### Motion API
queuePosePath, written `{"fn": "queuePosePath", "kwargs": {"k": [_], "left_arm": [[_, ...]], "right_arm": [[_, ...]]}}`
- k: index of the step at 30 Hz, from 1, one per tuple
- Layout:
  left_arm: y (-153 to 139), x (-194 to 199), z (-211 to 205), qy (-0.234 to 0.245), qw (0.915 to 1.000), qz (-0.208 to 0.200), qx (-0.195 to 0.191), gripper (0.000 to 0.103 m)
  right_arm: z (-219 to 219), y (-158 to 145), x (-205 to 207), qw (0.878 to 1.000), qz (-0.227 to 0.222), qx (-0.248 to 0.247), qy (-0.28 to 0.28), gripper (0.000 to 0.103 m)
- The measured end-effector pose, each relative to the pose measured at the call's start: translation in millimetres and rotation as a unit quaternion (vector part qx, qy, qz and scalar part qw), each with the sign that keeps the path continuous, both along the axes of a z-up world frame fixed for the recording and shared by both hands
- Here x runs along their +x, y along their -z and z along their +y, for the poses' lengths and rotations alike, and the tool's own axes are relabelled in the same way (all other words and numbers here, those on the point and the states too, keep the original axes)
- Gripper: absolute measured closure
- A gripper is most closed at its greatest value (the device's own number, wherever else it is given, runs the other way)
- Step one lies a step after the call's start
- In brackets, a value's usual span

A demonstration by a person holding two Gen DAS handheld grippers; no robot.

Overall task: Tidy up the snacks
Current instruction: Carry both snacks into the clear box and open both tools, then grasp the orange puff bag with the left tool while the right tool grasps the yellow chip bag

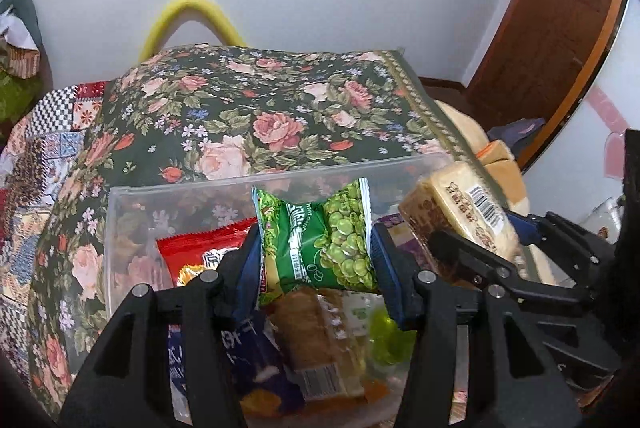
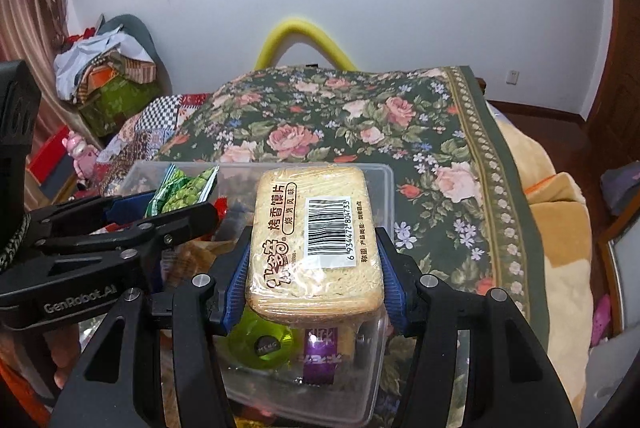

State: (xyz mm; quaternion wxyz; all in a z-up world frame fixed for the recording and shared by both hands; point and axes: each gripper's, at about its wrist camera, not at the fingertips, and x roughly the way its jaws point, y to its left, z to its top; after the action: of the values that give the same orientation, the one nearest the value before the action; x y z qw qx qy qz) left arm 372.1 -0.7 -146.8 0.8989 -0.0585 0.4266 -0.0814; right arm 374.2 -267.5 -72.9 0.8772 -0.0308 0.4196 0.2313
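Left gripper (image 1: 316, 260) is clamped on a green pea packet (image 1: 320, 240), right gripper (image 2: 314, 268) squeezes a wrapped toast pack (image 2: 316, 240), both over the clear bin (image 2: 384, 188). Stuff inside the bin is half hidden; a red bag (image 1: 196, 252), maybe a purple packet (image 2: 320, 352).

We see a green pea packet (image 1: 320, 240), a beige bread pack (image 2: 316, 240), a red packet (image 1: 200, 252) and a dark floral cloth (image 1: 248, 108).

Soft even indoor light, strong fisheye bending, dark vignetted corners.
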Motion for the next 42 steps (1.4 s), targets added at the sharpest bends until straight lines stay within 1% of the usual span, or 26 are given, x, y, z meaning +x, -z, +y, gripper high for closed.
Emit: {"fn": "queuePosePath", "kwargs": {"k": [3, 5, 8, 11, 15, 18, 20, 21, 22, 25, 27, 32, 36, 39, 42], "left_arm": [[3.5, 3.7, 0.7, -0.002, 1.0, 0.003, 0.008, 0.05], [5.6, 5.4, 2.6, -0.002, 1.0, 0.007, 0.005, 0.049], [6.3, 4.7, 5.9, -0.002, 0.9999, 0.01, -0.001, 0.044], [3.5, 1.9, 6.6, 0.0, 0.9999, 0.009, -0.01, 0.041], [-9.1, -8.8, 3.4, 0.006, 1.0, 0.0, -0.004, 0.04], [-25.2, -24.0, 1.2, 0.011, 0.9997, -0.019, 0.006, 0.04], [-36.4, -37.2, 1.1, 0.013, 0.9993, -0.032, 0.014, 0.038], [-42.6, -47.9, 2.3, 0.015, 0.999, -0.04, 0.016, 0.035], [-46.3, -54.9, 3.2, 0.016, 0.9987, -0.044, 0.017, 0.032], [-56.3, -82.0, 9.1, 0.016, 0.9977, -0.059, 0.031, 0.031], [-59.7, -99.8, 14.8, 0.014, 0.9974, -0.061, 0.036, 0.029], [-56.9, -131.7, 29.9, 0.007, 0.9978, -0.052, 0.04, 0.027], [-45.5, -155.8, 44.3, -0.002, 0.9983, -0.037, 0.045, 0.025], [-32.4, -167.8, 54.6, -0.008, 0.9988, -0.019, 0.045, 0.025], [-13.4, -173.9, 64.7, -0.013, 0.9995, 0.009, 0.026, 0.025]], "right_arm": [[0.0, 3.0, 5.0, 1.0, 0.005, -0.002, -0.001, 0.051], [-0.3, 4.8, 6.0, 1.0, 0.011, -0.002, 0.0, 0.051], [-0.7, 6.4, 8.7, 1.0, 0.023, 0.001, -0.002, 0.05], [-2.0, -0.8, 5.6, 1.0, 0.009, -0.002, 0.001, 0.05], [-3.4, -15.0, 0.0, 1.0, -0.011, -0.007, -0.002, 0.05], [-6.8, -27.7, -9.1, 1.0, -0.022, -0.004, -0.005, 0.05], [-9.8, -35.5, -16.7, 1.0, -0.029, -0.002, -0.005, 0.05], [-11.6, -39.7, -21.3, 0.999, -0.033, -0.001, -0.005, 0.05], [-13.5, -43.0, -25.3, 0.999, -0.035, 0.001, -0.005, 0.049], [-20.8, -53.6, -42.3, 0.999, -0.044, 0.006, -0.008, 0.045], [-24.4, -57.5, -52.8, 0.999, -0.047, 0.006, -0.01, 0.044], [-36.3, -64.2, -78.9, 0.999, -0.049, 0.007, -0.01, 0.044], [-46.2, -62.3, -100.1, 0.999, -0.042, 0.006, -0.008, 0.043], [-50.1, -54.4, -113.1, 1.0, -0.029, 0.002, -0.006, 0.041], [-49.5, -38.3, -121.3, 1.0, -0.004, -0.002, -0.008, 0.04]]}}
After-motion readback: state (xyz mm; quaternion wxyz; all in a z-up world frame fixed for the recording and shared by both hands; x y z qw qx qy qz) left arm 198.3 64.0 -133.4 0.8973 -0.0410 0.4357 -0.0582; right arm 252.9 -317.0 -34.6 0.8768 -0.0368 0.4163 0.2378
